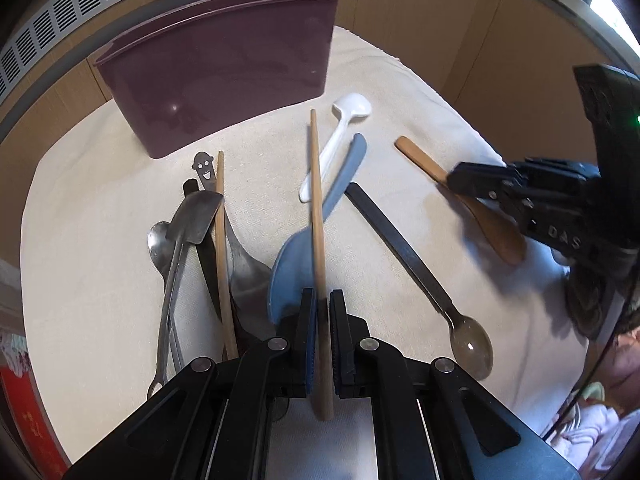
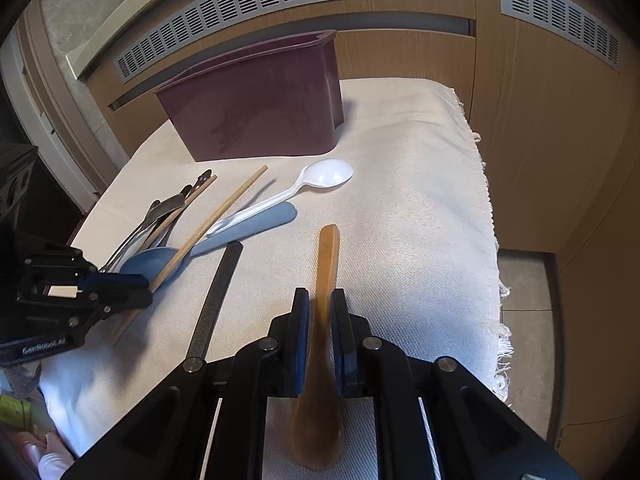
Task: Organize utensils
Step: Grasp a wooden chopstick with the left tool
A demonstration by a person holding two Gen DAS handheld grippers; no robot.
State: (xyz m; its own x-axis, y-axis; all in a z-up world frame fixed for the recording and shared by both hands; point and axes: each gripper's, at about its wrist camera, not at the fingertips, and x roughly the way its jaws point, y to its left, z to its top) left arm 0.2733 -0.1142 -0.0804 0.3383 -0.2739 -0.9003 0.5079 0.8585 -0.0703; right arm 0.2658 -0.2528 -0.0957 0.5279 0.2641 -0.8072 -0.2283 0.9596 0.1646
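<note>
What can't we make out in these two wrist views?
- Inside of the purple bin: both views sit below its rim, so its walls hide the contents.
- Wooden spoon bowel end: blurred in the right wrist view, flanked by the right gripper fingers.
- Metal utensil pile: overlapping pieces; count unclear in the left wrist view.
- Chopstick near end: partly covered by the left gripper.

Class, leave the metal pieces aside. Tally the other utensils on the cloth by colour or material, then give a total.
Wood: 3 (held chopstick, loose chopstick, wooden spoon)
White: 1 (white spoon)
Blue: 1 (blue spoon)
Black-handled: 1 (black-handled spoon)
Total: 6
</note>
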